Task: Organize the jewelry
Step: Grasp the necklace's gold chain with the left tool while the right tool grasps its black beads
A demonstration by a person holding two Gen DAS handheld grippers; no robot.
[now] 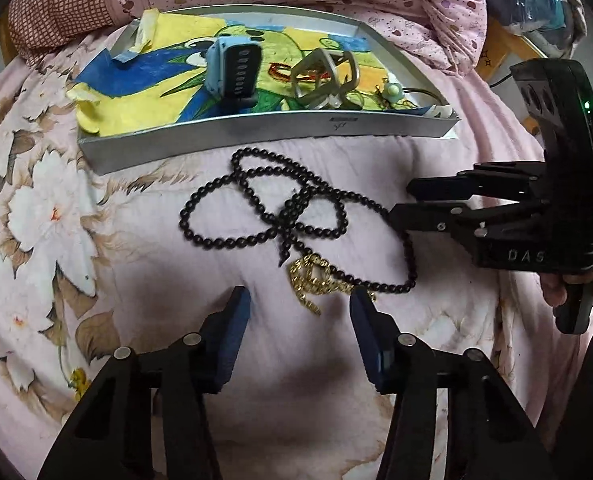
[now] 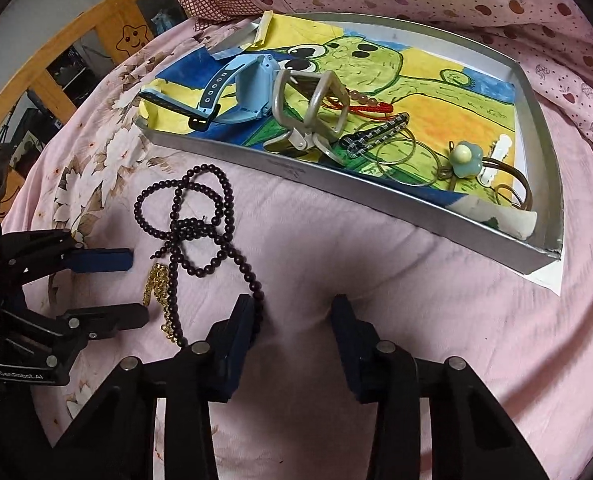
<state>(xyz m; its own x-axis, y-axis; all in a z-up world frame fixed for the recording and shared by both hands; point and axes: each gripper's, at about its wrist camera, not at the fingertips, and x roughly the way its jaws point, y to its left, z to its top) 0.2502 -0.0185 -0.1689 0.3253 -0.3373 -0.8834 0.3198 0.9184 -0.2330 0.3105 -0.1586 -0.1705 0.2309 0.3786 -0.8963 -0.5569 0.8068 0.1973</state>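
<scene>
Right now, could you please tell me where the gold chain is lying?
The gold chain lies on the pink bedspread outside the tray, tangled under the near end of the black bead necklace, just ahead of the left tongs.

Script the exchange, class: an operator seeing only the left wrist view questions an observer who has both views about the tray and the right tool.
Operator: What lies behind the metal curler in the tray?
Observer: A checked hair clip, resting on the drawing.
Operator: Is the bead necklace between the right tool's fingers?
Observer: No. It runs along the outside of one finger; only the quilt shows in the gap.
</scene>
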